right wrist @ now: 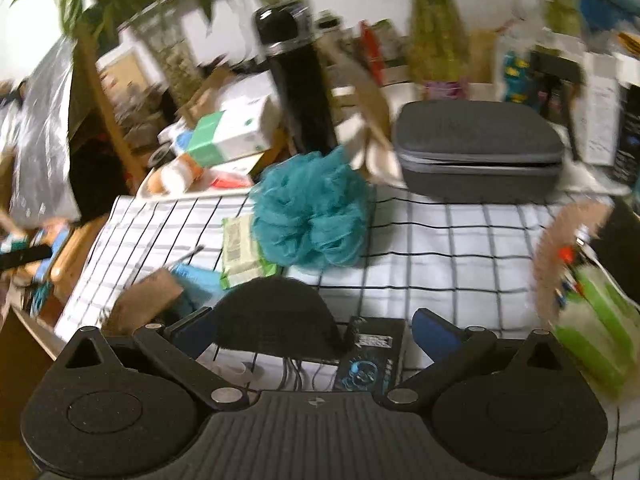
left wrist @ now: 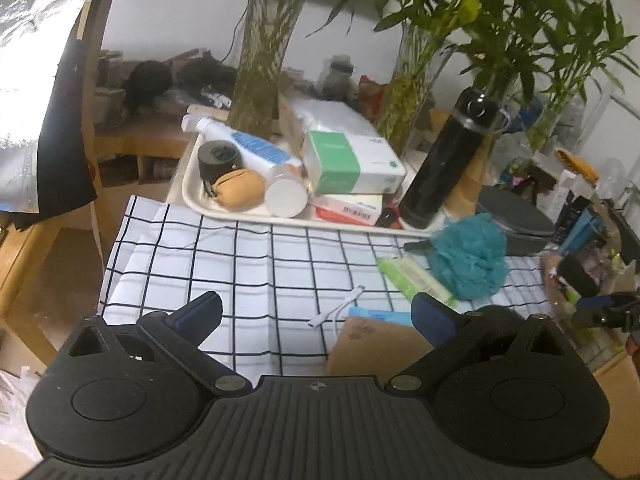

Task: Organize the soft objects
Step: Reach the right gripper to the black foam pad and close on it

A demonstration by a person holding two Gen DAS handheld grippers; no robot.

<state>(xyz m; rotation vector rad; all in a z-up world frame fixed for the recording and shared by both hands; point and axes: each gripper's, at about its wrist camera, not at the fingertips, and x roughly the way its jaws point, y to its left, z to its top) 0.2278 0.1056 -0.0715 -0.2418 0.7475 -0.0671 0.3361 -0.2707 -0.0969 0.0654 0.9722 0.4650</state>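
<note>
A teal mesh bath pouf (left wrist: 468,258) (right wrist: 310,210) lies on the checked cloth (left wrist: 248,264) (right wrist: 460,256), with a green wipes pack (left wrist: 414,280) (right wrist: 242,250) beside it. A tan soft pouch (left wrist: 240,189) rests in the white tray (left wrist: 190,194). A black fuzzy soft object (right wrist: 276,316) lies on the cloth just ahead of my right gripper (right wrist: 314,330), which is open with nothing between its fingers. My left gripper (left wrist: 316,312) is open over the cloth, above a white cable (left wrist: 340,308) and a brown card (left wrist: 372,344).
The tray also holds a spray bottle (left wrist: 248,146), a black tape roll (left wrist: 218,158) and green-white boxes (left wrist: 352,164). A black flask (left wrist: 444,160) (right wrist: 300,80), grey zip case (right wrist: 478,152), plant vases (left wrist: 260,68), a green bottle (right wrist: 596,328) and a black box (right wrist: 372,354) crowd around.
</note>
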